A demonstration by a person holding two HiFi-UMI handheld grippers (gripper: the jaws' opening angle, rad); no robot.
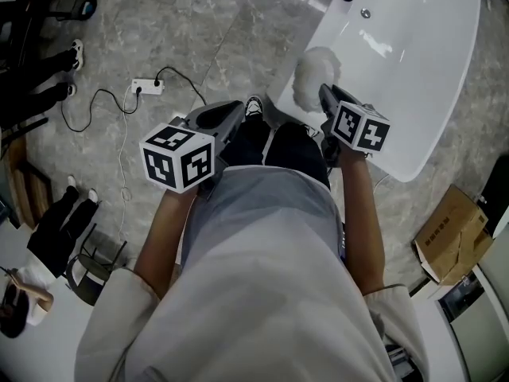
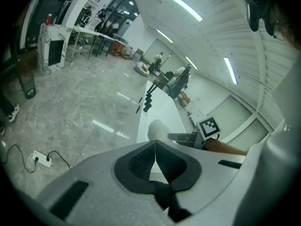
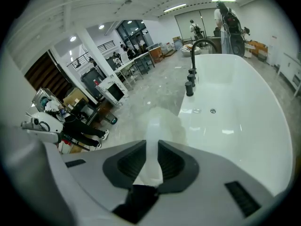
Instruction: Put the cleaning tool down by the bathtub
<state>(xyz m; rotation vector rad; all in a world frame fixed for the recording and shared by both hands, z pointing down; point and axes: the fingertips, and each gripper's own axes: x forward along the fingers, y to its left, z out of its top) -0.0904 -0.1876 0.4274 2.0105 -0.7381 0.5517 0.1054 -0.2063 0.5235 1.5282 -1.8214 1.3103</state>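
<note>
The left gripper [image 2: 154,144] is pressed together, empty. The right gripper [image 3: 152,147] pinches the fluffy cleaning tool [image 3: 159,121] by its handle, over the rim of the bathtub [image 3: 244,102]. Letting go here could drop it into the tub, not on the floor [image 3: 155,95] beside.

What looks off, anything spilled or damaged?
Nothing spilled or damaged. The right gripper holds the fluffy white cleaning tool by its handle near the bathtub rim; the left gripper is shut, empty. A corded power strip lies on the floor.
</note>
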